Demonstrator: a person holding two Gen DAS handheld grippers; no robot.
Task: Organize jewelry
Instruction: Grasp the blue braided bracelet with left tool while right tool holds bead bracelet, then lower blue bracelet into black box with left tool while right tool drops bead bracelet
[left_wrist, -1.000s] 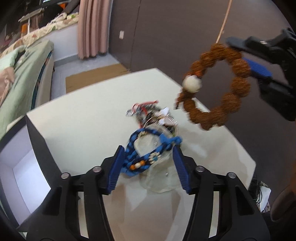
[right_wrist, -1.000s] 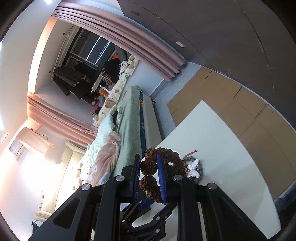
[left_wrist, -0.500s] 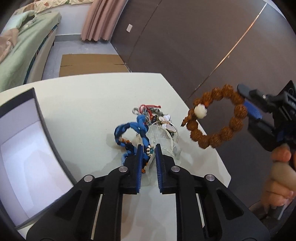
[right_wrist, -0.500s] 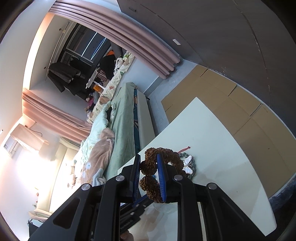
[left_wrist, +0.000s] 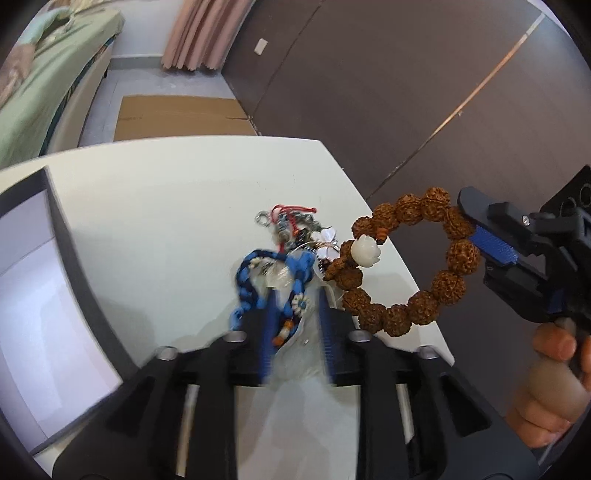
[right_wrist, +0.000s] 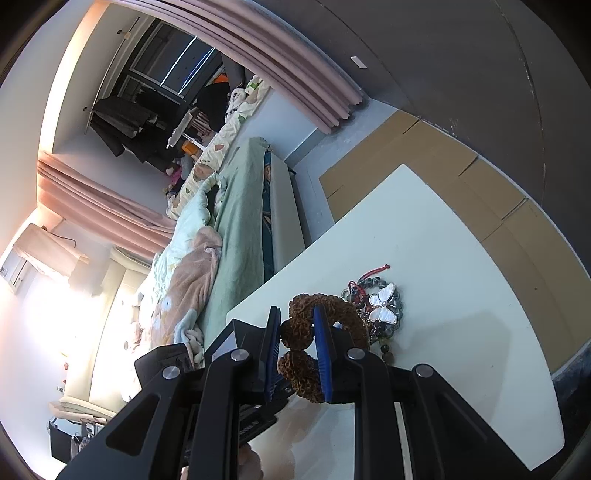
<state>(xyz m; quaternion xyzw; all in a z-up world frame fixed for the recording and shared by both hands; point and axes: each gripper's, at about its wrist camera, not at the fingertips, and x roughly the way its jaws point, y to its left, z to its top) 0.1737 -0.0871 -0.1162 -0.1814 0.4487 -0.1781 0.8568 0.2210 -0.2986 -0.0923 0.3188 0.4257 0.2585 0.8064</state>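
Observation:
My right gripper (left_wrist: 487, 254) is shut on a brown beaded bracelet (left_wrist: 406, 262) with one white bead and holds it in the air to the right of the table; in the right wrist view the bracelet (right_wrist: 299, 332) sits between the blue pads. My left gripper (left_wrist: 295, 317) has its pads a little apart around a blue braided bracelet (left_wrist: 258, 280) and a clear plastic bag (left_wrist: 295, 354); the view is blurred. A jewelry pile (left_wrist: 295, 229) with a butterfly pendant (right_wrist: 382, 302) lies on the white table (left_wrist: 166, 206).
A dark-rimmed box with a white inside (left_wrist: 40, 295) stands at the table's left. The table's right edge (left_wrist: 399, 251) is close to the pile. A bed (right_wrist: 236, 206), cardboard on the floor (left_wrist: 177, 114) and a dark wall surround the table.
The left gripper closed on the blue bracelet, then its pads parted a little as it moved with blur. The right gripper brought the brown bracelet lower and nearer the pile.

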